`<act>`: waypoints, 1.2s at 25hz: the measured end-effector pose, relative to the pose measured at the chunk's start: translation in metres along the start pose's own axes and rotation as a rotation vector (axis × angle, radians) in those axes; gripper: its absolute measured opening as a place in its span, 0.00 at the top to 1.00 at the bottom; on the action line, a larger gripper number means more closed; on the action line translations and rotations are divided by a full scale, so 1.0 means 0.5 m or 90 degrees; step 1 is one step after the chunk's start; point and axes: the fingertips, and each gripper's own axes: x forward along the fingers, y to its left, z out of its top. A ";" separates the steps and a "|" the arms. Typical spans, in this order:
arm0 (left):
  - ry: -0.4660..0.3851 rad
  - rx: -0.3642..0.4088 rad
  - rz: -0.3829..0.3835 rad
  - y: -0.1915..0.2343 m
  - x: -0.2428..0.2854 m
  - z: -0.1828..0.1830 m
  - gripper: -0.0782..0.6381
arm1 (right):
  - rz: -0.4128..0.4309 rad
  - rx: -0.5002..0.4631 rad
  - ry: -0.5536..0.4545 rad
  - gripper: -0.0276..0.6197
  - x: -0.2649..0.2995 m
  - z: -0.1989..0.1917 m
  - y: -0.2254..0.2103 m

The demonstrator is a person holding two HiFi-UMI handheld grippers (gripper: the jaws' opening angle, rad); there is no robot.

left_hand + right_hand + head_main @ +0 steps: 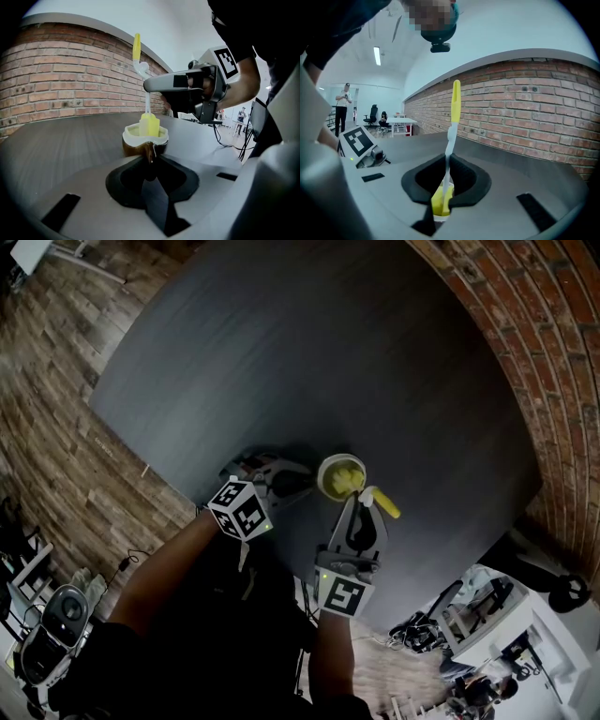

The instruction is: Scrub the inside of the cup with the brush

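1. Wood-plank floor (56,427) at far left of head view, next to dark round counter (309,352).
2. L tongs (298,482), near counter's front edge: clamped on cup's near side, at what looks like its handle. Marker cube sits behind them, w/ person's arm below.
3. Cup (323,474) stands upright on counter, just right of L tongs. Brown outside, pale rim.
4. Brush (386,505): yellow sponge head down inside cup, white stem rising out of it, yellow grip end leaning right in head view.
5. R tongs (361,502): pinched together on brush's white stem, just above cup's rim, coming in from front-right.
6. Brick wall (525,324) curves along right side, behind counter.
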 end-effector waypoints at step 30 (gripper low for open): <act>-0.172 -0.145 0.147 -0.050 -0.232 0.199 0.78 | -0.034 0.130 -0.048 0.89 -0.189 0.165 -0.030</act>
